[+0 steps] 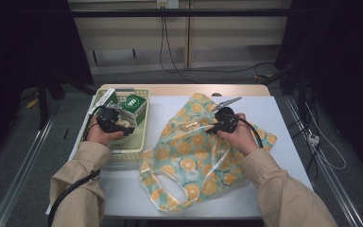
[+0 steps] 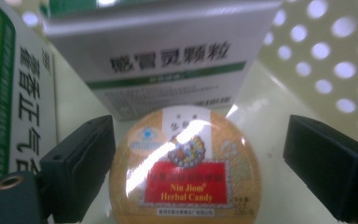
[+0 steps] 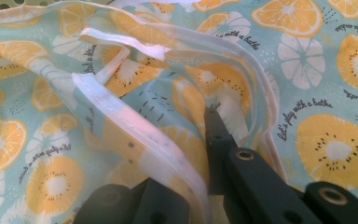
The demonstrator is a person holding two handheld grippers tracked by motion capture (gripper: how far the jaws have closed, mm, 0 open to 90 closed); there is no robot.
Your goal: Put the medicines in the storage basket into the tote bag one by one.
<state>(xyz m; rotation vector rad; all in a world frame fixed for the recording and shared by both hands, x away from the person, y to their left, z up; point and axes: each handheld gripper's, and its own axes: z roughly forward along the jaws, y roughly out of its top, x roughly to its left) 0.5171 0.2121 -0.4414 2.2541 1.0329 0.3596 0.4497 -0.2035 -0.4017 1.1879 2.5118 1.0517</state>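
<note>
In the high view, 2 forearms in tan sleeves enter from the bottom of the frame. The right hand (image 1: 238,135), right of centre, holds the right gripper (image 1: 219,124) low over a fruit-print cloth bag (image 1: 189,165) that lies crumpled across the middle of the white table (image 1: 274,118). Its jaws are pressed together, pinching the bag's white-edged rim (image 3: 168,158), seen at lower centre of the right gripper view. Left of centre, the left hand (image 1: 101,135) aims the left gripper (image 1: 118,124) into a pale green basket (image 1: 137,142). Its jaws stand spread either side of a round candy tin (image 2: 185,168) lying flat on the basket floor. Behind the tin stands a white and green medicine box (image 2: 163,60).
</note>
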